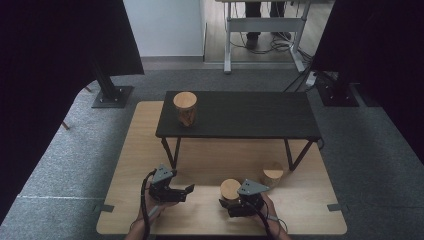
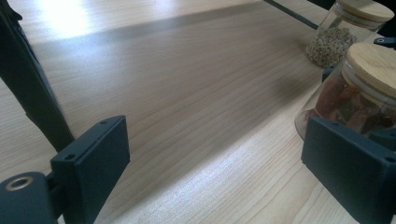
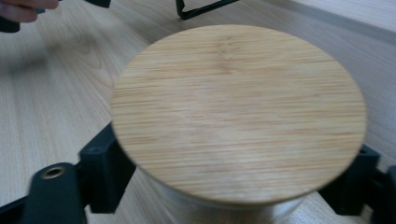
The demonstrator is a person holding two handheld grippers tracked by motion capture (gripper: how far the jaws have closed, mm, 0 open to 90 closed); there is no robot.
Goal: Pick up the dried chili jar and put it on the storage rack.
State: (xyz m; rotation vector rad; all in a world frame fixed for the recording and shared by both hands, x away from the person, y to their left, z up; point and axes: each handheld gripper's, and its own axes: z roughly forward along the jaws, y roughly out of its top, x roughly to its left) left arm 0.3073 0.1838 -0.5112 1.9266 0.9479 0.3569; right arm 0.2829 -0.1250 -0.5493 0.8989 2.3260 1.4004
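Straddling the round glass jar with the bamboo lid [image 3: 238, 112] at the lower middle of the frame, my right gripper [image 1: 236, 206] had its jaws closed round the glass, which I judged could slip; my left gripper [image 1: 176, 192] gaped empty.

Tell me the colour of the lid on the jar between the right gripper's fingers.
Light bamboo tan with fine grain, on the jar's lid; right gripper view shows it best.
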